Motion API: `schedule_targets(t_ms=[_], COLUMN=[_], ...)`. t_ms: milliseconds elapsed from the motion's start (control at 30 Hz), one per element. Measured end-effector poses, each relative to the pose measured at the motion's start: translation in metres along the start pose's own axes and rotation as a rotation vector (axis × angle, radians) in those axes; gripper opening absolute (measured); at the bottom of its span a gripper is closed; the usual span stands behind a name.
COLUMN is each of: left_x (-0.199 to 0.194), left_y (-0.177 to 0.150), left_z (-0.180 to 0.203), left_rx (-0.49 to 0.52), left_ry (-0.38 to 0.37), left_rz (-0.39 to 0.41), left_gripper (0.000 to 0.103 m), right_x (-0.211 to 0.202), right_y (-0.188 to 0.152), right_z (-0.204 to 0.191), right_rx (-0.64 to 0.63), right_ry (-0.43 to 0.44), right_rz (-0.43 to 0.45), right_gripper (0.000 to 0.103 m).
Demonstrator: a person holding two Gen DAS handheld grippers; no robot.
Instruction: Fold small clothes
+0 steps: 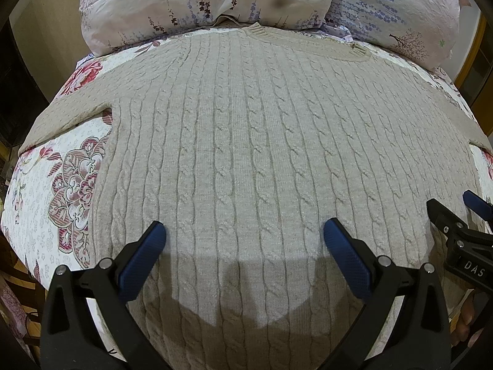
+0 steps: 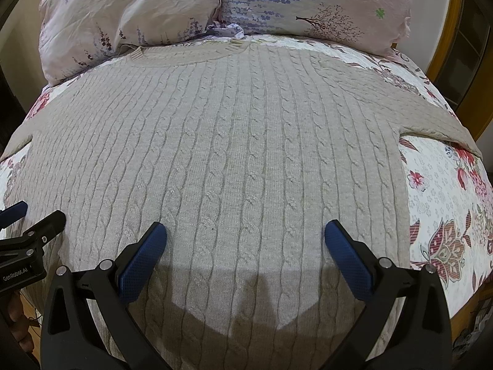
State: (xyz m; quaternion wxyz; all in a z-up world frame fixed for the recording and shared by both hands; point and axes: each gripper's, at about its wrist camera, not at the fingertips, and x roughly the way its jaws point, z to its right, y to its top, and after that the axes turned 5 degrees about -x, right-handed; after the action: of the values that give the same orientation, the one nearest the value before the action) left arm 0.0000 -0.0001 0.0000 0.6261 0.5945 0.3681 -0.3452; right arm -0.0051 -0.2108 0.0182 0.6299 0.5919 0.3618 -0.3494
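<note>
Beige cable-knit sweater (image 1: 246,141) lies spread flat on the bed, covering most of the floral quilt (image 1: 40,197). Its neckline is at the far end, just short of two pale floral pillows (image 1: 200,3) that lean side by side at the head of the bed. The hem end is nearest me, running out of view below my tools.

Left sleeve (image 1: 64,111) stretches out toward the left edge of the quilt; a small gap of quilt shows at the armpit. Right sleeve (image 2: 437,120) does the same toward the right edge. The knit body looks smooth, cables running near to far without big wrinkles.

My left gripper (image 1: 245,234) hangs above the near part of the sweater body, left of centre. Its blue-padded fingers (image 1: 144,259) are spread wide apart with only knit visible between them; nothing is held. Its shadow falls on the fabric just below.

My right gripper (image 2: 246,234) hangs above the near part of the body, right of centre, beside the left one. Its blue pads (image 2: 348,256) are likewise spread wide, nothing between them but sweater, shadow on the knit beneath.

Each tool shows at the edge of the other's view, so they sit close together. Whether the fingertips touch the fabric, I cannot tell.
</note>
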Motion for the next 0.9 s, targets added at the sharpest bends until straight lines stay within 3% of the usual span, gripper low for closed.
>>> schedule_targets(t_ms=[733,900], left_x=[0.002,0.0], left_y=[0.003,0.006], left_z=[0.0,-0.005], left_rx=[0.009,0.003], left_ry=[-0.01,-0.031], left_rz=[-0.009,-0.027], left_gripper=[0.101,0.101], right_x=[0.0,-0.001], right_y=[0.001,0.009], right_z=[0.002,0.022], right_rx=[-0.021,-0.065], right_ry=[0.016,0.12], right_rz=[-0.011,-0.024], right_gripper=[0.102,0.102])
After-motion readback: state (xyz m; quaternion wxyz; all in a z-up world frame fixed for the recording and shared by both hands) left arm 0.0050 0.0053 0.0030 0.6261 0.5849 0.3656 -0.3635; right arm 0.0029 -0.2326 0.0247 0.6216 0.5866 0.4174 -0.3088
